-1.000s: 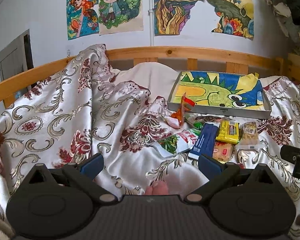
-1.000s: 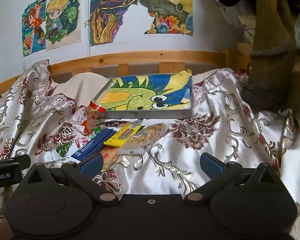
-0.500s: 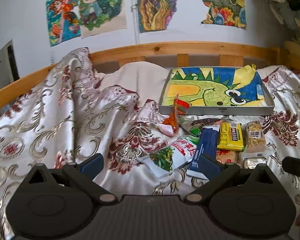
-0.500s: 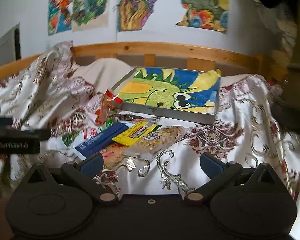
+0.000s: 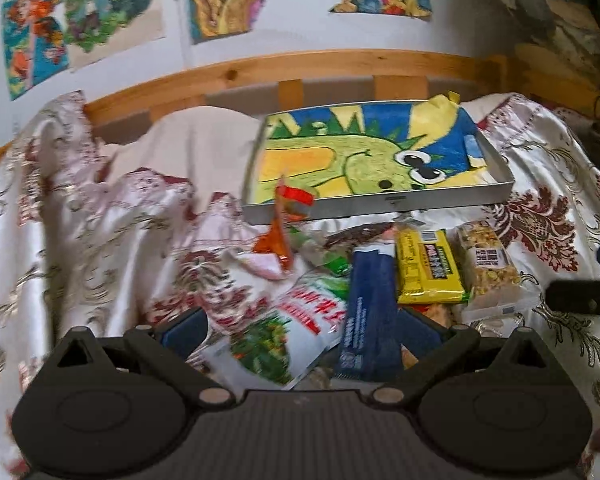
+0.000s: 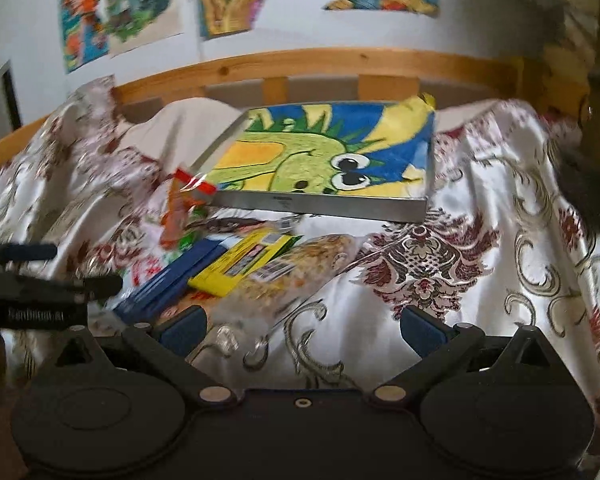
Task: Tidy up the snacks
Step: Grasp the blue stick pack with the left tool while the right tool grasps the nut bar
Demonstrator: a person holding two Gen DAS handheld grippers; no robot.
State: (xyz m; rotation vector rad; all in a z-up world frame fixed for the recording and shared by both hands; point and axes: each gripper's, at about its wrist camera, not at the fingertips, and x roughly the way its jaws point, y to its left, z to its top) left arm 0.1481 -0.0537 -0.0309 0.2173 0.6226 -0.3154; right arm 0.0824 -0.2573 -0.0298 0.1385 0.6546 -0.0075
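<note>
Both your grippers, left and right, are gaping wide, holding nothing. Your left is hovering over the snacks; the tray is sitting at twelve o'clock.

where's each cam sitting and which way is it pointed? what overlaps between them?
Left wrist: on the left gripper, facing the wall, low over the snack pile; jaws open over the blue packet; right gripper at right edge.
Right wrist: on the right gripper, jaws open, over bedspread right of the pile; left gripper at left edge.
Shared: dinosaur-lined tray, yellow packet, bed rail, wall drawings.
</note>
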